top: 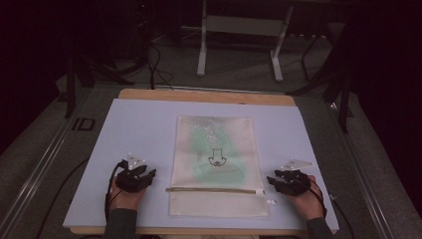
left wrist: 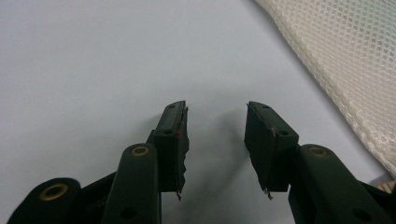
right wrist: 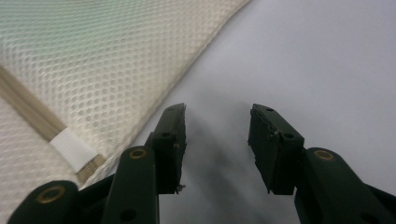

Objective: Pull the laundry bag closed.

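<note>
Overhead, mesh bag (top: 215, 164) encloses green item (top: 219, 157)

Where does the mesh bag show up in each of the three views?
High view: mesh bag lies mid-table, between the grippers.
Left gripper view: its edge fills the upper right corner.
Right gripper view: it covers the upper left.
Shared landmark: the zipper.

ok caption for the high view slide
Mesh bag flat on the mat, open left gripper and right gripper resting either side.

High view overhead, gripper views close, low
</note>
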A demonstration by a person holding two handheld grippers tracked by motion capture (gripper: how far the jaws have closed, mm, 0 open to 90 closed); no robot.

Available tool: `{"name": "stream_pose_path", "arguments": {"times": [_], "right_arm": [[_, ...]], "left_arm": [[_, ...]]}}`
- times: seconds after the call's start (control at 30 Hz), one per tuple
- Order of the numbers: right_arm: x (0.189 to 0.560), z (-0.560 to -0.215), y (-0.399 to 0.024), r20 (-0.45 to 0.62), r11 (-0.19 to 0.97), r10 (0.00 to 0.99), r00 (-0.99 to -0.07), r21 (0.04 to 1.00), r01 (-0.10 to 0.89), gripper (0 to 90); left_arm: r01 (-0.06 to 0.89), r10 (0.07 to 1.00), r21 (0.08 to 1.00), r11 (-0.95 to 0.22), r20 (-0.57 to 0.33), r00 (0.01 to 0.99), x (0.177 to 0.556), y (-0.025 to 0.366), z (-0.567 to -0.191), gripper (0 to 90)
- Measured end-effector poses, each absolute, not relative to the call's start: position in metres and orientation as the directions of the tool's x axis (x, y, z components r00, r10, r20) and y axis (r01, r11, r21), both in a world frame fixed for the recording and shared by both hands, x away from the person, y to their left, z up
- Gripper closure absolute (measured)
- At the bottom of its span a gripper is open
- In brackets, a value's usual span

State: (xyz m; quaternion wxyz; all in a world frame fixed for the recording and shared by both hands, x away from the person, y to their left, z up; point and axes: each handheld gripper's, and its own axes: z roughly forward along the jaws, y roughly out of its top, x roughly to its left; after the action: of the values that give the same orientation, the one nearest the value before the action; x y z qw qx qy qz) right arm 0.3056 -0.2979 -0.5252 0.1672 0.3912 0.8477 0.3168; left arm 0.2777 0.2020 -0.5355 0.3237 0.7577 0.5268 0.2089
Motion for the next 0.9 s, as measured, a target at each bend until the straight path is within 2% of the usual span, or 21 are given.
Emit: {"name": "stream_pose_path", "arguments": {"times": [0.3, 0.9], "right_arm": [[0.304, -0.522, -0.296, -0.027, 0.512, 0.746, -0.665, 0.662, 0.548, 55.1], [0.297, -0.513, -0.287, -0.063, 0.584, 0.697, -0.715, 0.629, 0.514, 59.0]], "left_arm": [[0.641, 0.916, 0.724, -0.254, -0.033, 0.4, 0.276, 0.2, -0.534, 60.2], [0.633, 0.91, 0.731, -0.255, -0.039, 0.412, 0.274, 0.2, -0.532, 61.9]]}}
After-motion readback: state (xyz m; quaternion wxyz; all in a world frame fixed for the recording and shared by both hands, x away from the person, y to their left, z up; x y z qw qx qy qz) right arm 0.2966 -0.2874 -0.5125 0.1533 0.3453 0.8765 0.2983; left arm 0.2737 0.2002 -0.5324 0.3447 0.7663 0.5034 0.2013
